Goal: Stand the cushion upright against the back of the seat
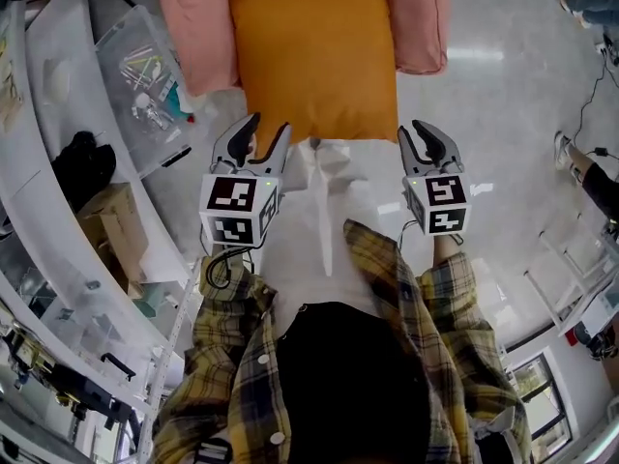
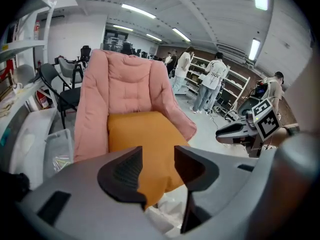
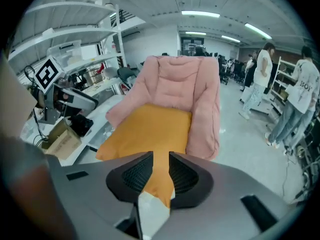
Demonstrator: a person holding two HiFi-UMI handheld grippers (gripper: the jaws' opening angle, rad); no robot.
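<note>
An orange cushion (image 1: pixel 314 56) lies flat on the seat of a pink padded chair (image 1: pixel 193 27), and its near edge overhangs the front. The chair's tall back rises behind the cushion (image 2: pixel 140 139) in the left gripper view. My left gripper (image 1: pixel 269 126) hovers just off the cushion's near left corner, jaws open and empty. Off the near right corner my right gripper (image 1: pixel 414 129) is also open, narrower, and holds nothing. In the right gripper view the cushion's (image 3: pixel 150 129) near corner shows through the gap between the jaws. Neither gripper touches the cushion.
A clear plastic box (image 1: pixel 145 75) and white shelving (image 1: pixel 58 162) with a cardboard box (image 1: pixel 111 216) stand close on the left. White wrapping (image 1: pixel 324 182) lies under the chair's front. Several people (image 2: pixel 210 79) stand at racks far behind. Bare shiny floor spreads to the right.
</note>
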